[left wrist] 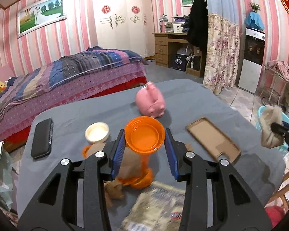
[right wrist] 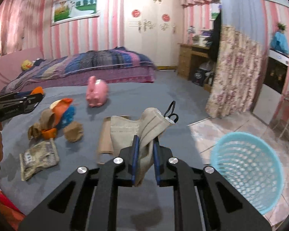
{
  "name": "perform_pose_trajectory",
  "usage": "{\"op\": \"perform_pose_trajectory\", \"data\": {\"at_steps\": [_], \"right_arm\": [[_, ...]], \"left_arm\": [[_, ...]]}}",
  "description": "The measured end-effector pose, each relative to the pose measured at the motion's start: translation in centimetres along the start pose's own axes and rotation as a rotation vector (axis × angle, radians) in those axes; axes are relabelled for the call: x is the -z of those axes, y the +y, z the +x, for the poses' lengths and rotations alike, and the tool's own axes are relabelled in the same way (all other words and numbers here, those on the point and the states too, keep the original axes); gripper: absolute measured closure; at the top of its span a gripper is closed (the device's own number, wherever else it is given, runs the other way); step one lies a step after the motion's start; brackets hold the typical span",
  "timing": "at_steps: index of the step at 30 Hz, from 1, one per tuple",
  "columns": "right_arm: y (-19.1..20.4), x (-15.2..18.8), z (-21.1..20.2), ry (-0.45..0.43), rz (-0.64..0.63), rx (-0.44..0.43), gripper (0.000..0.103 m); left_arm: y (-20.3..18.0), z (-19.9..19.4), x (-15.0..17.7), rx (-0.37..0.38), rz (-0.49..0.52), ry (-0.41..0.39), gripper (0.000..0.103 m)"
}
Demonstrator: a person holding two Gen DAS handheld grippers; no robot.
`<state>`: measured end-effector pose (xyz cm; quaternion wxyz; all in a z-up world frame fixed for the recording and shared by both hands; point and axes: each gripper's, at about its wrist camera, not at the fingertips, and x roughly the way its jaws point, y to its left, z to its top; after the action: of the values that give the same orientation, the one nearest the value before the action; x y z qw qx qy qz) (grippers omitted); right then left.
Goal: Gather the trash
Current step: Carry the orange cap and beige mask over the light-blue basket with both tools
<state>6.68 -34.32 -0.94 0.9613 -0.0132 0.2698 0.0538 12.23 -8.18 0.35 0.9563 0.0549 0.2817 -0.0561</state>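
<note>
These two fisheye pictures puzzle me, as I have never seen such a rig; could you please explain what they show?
There is no robot. A person holds two hand grippers, each with a camera looking out along its fingers. The left view shows the left gripper, open around an orange jar on a grey table. The right view shows the right gripper, shut on a beige mask, with a blue basket on the floor beside the table. On the table lie a pink pig, a black phone, a white lid, a brown case, crumpled paper and a wrapper.
</note>
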Motion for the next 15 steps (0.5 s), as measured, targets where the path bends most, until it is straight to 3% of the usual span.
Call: {"op": "perform_pose_trajectory", "data": {"at_steps": [5, 10, 15], "right_arm": [[-4.9, 0.1, -1.2, -0.005, 0.021, 0.104, 0.088], [-10.3, 1.1, -2.5, -0.03, 0.135, 0.151, 0.088], [-13.8, 1.4, -3.6, -0.016, 0.169, 0.209, 0.088]], "left_arm": [[-4.6, 0.8, -1.3, 0.046, 0.023, -0.017, 0.064], [-9.9, 1.6, -2.2, 0.109, 0.062, -0.026, 0.064], [-15.0, 2.3, -2.8, 0.177, 0.098, -0.035, 0.064]]}}
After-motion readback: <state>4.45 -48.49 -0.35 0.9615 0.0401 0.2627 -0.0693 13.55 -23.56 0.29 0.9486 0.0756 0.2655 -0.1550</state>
